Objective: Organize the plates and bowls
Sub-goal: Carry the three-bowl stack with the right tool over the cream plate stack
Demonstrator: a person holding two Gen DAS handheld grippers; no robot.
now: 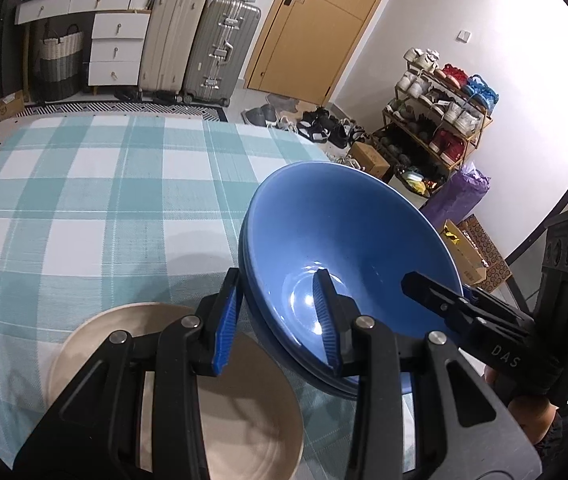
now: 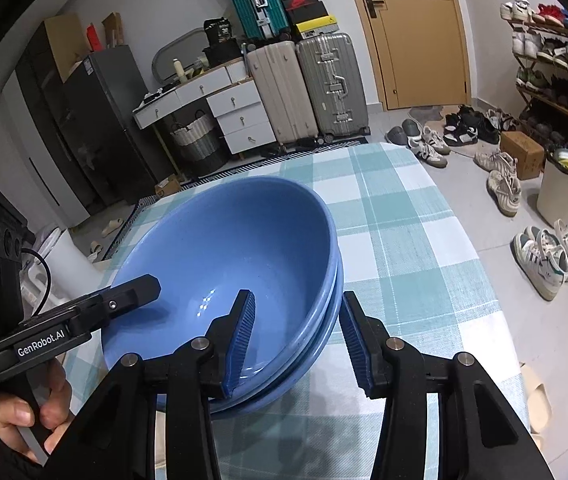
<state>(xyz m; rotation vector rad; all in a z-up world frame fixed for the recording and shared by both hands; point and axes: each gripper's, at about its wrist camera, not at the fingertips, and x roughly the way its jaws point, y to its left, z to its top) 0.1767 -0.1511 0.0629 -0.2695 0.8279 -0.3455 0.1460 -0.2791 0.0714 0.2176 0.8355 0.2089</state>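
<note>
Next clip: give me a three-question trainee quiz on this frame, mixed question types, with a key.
1. True or false: the left gripper and the right gripper each straddle the rim of the blue bowls, on opposite sides.
2. How many blue bowls are nested in the stack?
A. one
B. at least two
C. none
3. Fill in: in the left wrist view, the dish lying on the checked tablecloth beneath the left gripper is a ____ plate.

Key:
1. True: each has one finger inside the bowl and one outside.
2. B: layered rims show along the stack's edge; the exact count is hard to tell.
3. Beige.
</note>
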